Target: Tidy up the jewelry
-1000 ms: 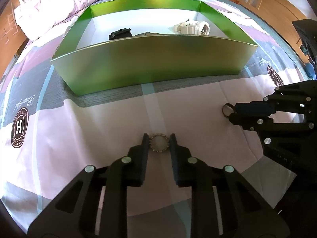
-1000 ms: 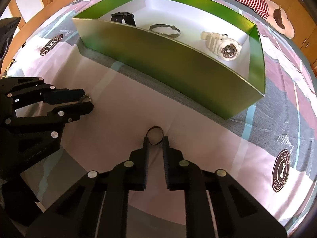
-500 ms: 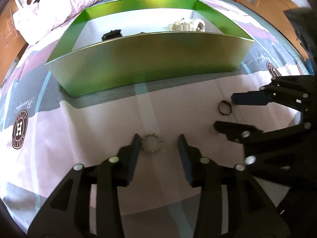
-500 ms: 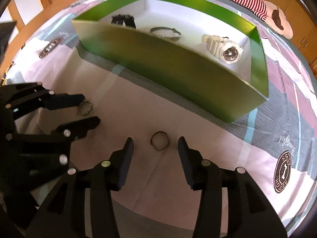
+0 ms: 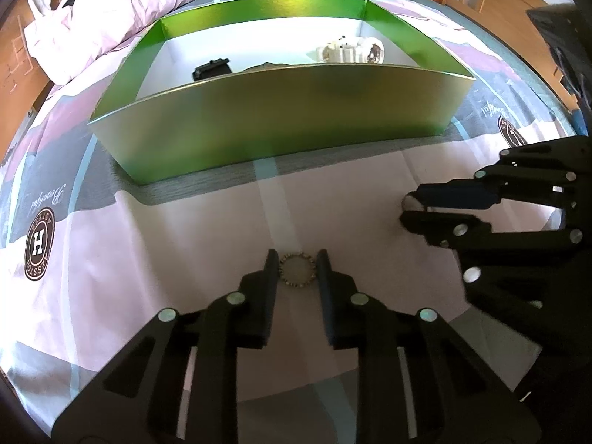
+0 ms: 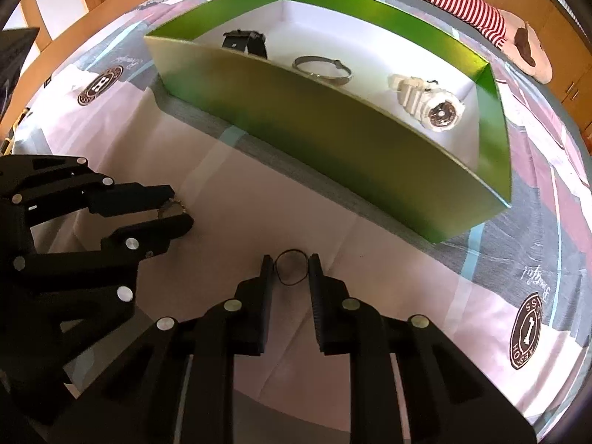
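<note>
While both jaws are closing, a beaded ring (image 5: 297,269) is pinched by the left gripper (image 5: 297,266) and a dark ring (image 6: 291,268) by the right gripper (image 6: 291,267), presumably for the green box (image 6: 333,125).

bed (image 5: 166,229) | on it: green box (image 5: 281,111), beaded ring (image 5: 297,269), dark ring (image 6: 291,268), pillow (image 5: 111,11)

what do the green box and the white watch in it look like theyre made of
Green box: likely cardboard with a glossy, metallic-looking coating; thin flat walls, soft sheen, plain white inside. White watch: probably matte plastic or resin; chunky moulded case and ribbed strap, no metallic glint.
</note>
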Demonstrator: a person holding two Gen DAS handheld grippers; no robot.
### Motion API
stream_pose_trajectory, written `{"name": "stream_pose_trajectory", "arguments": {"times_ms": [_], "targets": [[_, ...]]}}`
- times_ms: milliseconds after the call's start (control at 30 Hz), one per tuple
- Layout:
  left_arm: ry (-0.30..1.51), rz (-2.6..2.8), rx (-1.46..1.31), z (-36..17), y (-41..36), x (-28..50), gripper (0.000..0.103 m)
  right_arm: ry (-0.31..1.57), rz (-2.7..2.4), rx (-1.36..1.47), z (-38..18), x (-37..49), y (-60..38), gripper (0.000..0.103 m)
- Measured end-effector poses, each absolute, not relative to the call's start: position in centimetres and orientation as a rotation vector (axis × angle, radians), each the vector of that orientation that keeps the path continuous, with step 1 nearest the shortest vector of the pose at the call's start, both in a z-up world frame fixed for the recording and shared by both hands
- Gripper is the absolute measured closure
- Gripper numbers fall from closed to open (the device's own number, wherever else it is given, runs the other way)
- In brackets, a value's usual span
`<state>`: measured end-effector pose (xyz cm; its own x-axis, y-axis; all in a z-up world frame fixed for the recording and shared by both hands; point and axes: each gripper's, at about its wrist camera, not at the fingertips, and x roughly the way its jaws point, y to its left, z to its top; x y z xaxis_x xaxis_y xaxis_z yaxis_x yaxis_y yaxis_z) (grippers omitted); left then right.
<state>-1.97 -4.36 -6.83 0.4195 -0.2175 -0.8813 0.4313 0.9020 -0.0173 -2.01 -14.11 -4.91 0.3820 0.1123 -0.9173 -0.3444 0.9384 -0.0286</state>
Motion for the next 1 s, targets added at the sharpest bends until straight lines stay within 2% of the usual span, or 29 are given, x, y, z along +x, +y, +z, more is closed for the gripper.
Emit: {"name": "stream_pose_trajectory", "arguments": {"times_ms": [367,1000], "targets": [[1.065,-0.424,0.129,-6.1,-3.0,-1.6,0.082,1.128,0.275,-0.181,-4.3,-2.4,-15.0,0.084],[1.049,-0.42,0.158,-5.9,-3.2,-1.9,0.082,1.139,0.272,-0.189,-4.8,-2.1,-14.7,0.084]]}}
